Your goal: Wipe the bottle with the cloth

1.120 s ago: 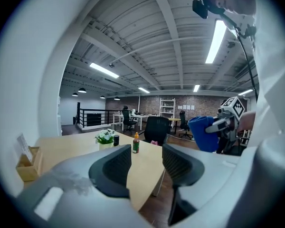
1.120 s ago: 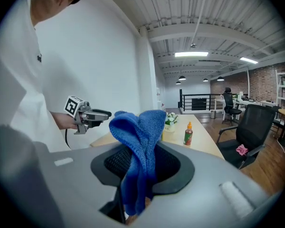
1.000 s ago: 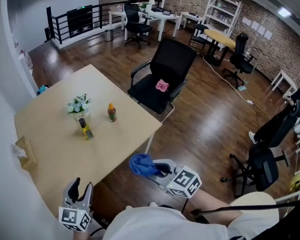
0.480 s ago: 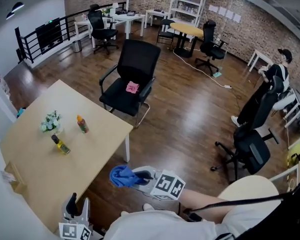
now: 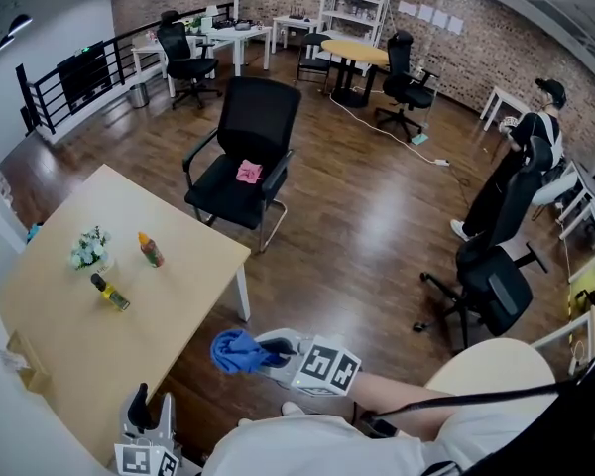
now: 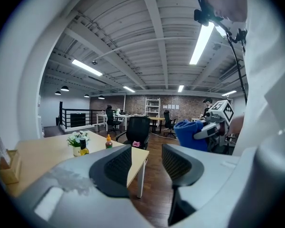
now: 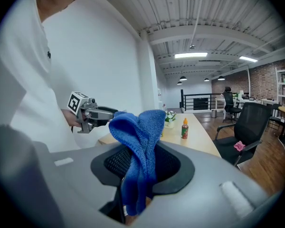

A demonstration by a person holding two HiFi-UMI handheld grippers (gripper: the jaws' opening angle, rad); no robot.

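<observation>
Writing: the label of the small brown bottle with an orange cap (image 5: 150, 250) and that of the dark glass bottle with yellow content (image 5: 110, 293) are too small to read. The marker cube (image 5: 327, 368) carries only black-and-white square patterns.

Bottles: both stand upright on the pale wooden table (image 5: 169, 286), in its far left part, near each other but not touching. The dark one is nearer to the person and just beside the small pot of white flowers (image 5: 87, 249). Both are well apart from the two grippers.

Cloth: the blue terry cloth (image 5: 236, 350) is soft, with a looped surface, and is bunched in folds. It stands up out of the jaws and hangs down between them, to the right of the table's near edge, over the dark wooden floor (image 5: 357, 256).

Right gripper (image 5: 270, 349): a grey plastic body with black ribbed pads, the jaws clenched on the blue cloth. It is held low in front of the person and points left, toward the table. A bare forearm reaches to it from the lower right.

Left gripper (image 5: 151, 405): the jaws stand apart with nothing between them, and the ribbed dark pads (image 6: 115, 167) face each other. It is held at the near end of the table and points to the far side.

Around: a black office chair (image 5: 240, 152) with a small pink thing (image 5: 249, 172) on its seat stands beyond the table. A brown cardboard box (image 5: 20, 350) lies at the table's left edge.
</observation>
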